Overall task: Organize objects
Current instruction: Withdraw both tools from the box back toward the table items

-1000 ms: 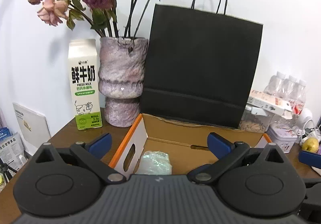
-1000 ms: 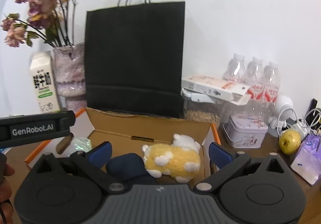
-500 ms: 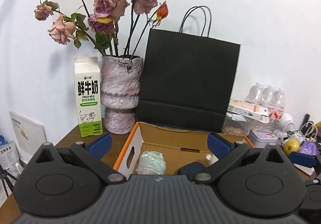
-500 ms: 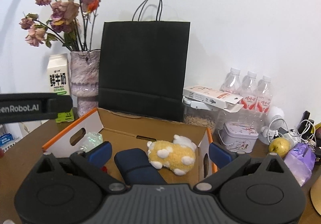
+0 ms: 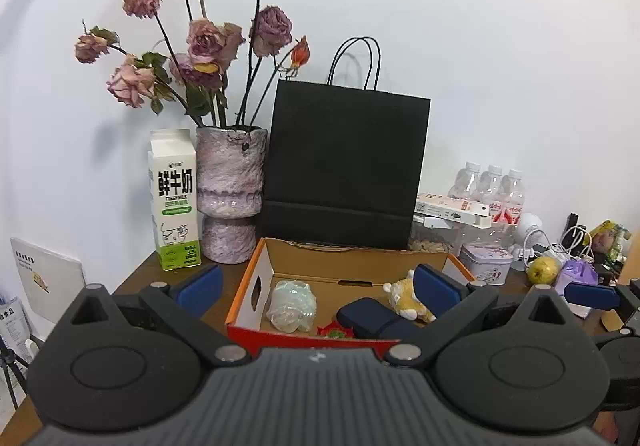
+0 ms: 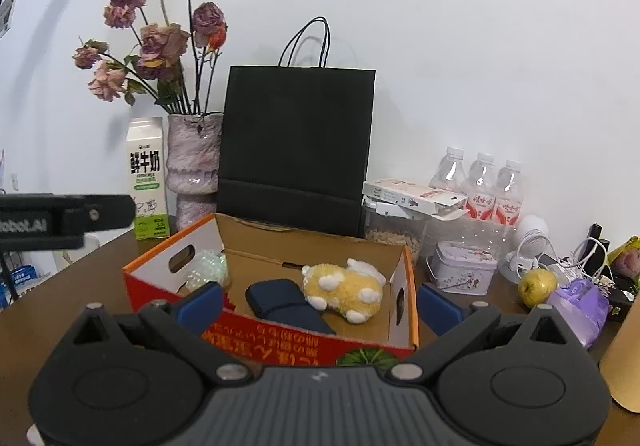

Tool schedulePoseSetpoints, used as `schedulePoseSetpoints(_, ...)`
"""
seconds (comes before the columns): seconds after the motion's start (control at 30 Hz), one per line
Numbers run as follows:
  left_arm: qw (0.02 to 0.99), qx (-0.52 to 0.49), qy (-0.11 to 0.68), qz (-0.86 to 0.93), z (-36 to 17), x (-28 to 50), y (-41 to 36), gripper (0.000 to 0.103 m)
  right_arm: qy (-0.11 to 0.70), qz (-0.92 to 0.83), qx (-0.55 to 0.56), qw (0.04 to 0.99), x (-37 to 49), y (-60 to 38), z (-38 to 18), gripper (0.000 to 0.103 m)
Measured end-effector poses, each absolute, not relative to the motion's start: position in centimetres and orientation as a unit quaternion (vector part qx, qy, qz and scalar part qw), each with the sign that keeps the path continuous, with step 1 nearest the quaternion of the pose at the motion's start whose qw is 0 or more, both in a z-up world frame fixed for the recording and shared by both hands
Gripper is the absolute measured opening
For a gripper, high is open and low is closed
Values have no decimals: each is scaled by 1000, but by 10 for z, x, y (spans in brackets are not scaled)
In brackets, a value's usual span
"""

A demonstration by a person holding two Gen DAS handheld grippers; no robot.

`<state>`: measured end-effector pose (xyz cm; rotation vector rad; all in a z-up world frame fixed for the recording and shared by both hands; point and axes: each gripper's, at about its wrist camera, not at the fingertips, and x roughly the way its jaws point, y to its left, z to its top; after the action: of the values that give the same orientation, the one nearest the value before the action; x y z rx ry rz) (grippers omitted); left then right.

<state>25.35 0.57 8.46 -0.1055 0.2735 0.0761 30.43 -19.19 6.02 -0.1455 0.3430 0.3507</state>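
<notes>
Both tongs gape empty: left tongs [image 5: 318, 282], right tongs [image 6: 320, 300] | cardboard box [image 6: 408, 278] dead centre | navy case [image 6: 286, 304] lies lengthwise, right nearer

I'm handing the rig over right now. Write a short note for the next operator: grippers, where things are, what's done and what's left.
Left gripper: open, holding nothing, in front of the cardboard box.
Right gripper: open, holding nothing, facing the same box's near wall.
In the box: a clear crinkly bag at the left, a dark blue pouch in the middle, a yellow plush toy at the right.
Loose on the table right of the box: a tin, a yellow-green fruit, a purple pack.
Done: three items boxed. Left: probably the loose items, though the pictures do not show which ones belong in the box.
</notes>
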Motion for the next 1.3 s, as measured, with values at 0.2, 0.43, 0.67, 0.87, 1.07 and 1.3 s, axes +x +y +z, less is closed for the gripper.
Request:
schedulePoseSetpoints(0.2, 989, -50, 138, 26, 79, 226, 6, 103, 155, 180, -59, 970, 273, -204, 48, 103)
schedulePoseSetpoints(0.43, 991, -35, 128, 21, 62, 192, 5, 103, 154, 188, -49, 969, 241, -217, 34, 103)
schedulePoseSetpoints(0.67, 988, -29, 152, 18, 41, 177, 6, 103, 161, 189, -59, 967, 215, -219, 16, 103)
schedulePoseSetpoints(0.87, 985, -14, 172, 13, 22, 164, 6, 103, 175, 191, -74, 963, 197, -219, -6, 103)
schedulePoseSetpoints(1.07, 982, -17, 188, 18, 6, 154, 12, 103, 188, 187, -87, 960, 186, -220, -23, 103)
schedulePoseSetpoints(1.3, 977, -24, 212, 22, -8, 146, 17, 103, 198, 183, -86, 959, 180, -226, -29, 103)
